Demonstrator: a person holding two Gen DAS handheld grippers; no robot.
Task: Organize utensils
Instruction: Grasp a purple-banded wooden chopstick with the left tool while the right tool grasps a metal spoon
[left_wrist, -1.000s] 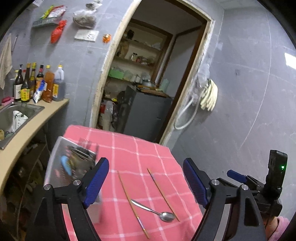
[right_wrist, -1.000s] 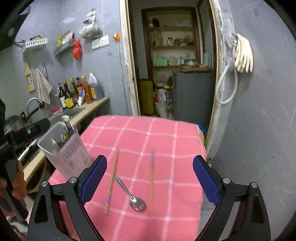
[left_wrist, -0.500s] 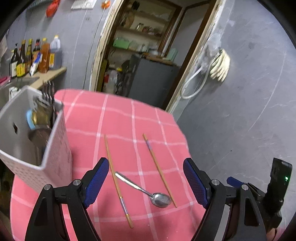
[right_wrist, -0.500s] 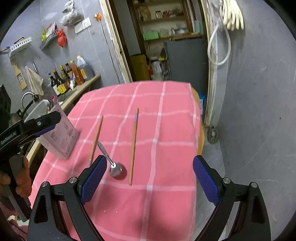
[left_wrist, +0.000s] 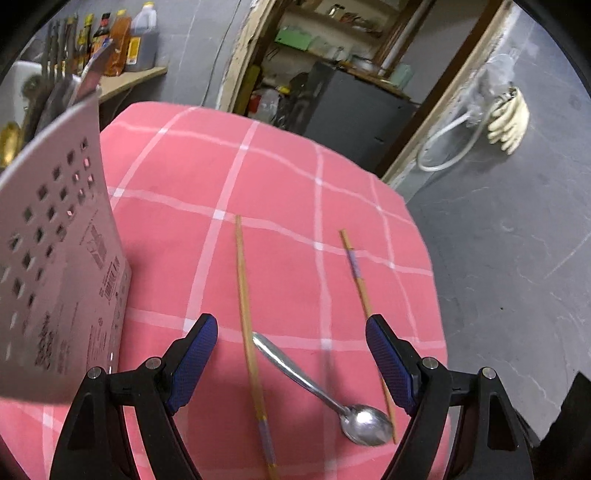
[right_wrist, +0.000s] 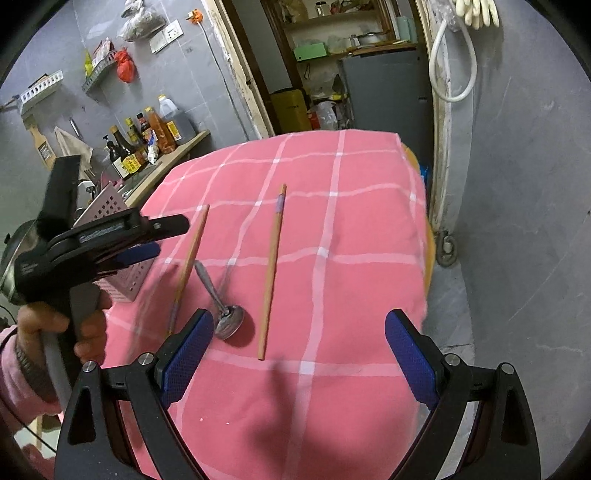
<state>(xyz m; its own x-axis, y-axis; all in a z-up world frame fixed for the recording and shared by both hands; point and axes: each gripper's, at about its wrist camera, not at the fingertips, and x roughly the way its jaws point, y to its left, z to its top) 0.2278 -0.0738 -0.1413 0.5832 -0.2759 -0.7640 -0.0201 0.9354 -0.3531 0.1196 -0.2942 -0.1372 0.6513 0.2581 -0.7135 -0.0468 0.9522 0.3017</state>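
A metal spoon (left_wrist: 325, 391) (right_wrist: 221, 299) lies on the pink checked tablecloth (left_wrist: 280, 206) between two wooden chopsticks, one on its left (left_wrist: 247, 325) (right_wrist: 190, 258) and one on its right (left_wrist: 364, 299) (right_wrist: 272, 266). A white perforated utensil holder (left_wrist: 55, 258) (right_wrist: 110, 206) with cutlery in it stands at the table's left side. My left gripper (left_wrist: 291, 362) is open and empty, low over the spoon and left chopstick; it also shows in the right wrist view (right_wrist: 140, 240). My right gripper (right_wrist: 299, 358) is open and empty, just short of the spoon bowl.
A counter with sauce bottles (right_wrist: 147, 136) and a sink runs along the left wall. A doorway with shelves and a dark cabinet (right_wrist: 384, 92) lies beyond the table. The table's right edge (right_wrist: 424, 258) drops to a grey floor beside the wall.
Both grippers have moved forward and down toward the utensils on the cloth. The utensil holder now fills the left of the left wrist view. Both stay open.
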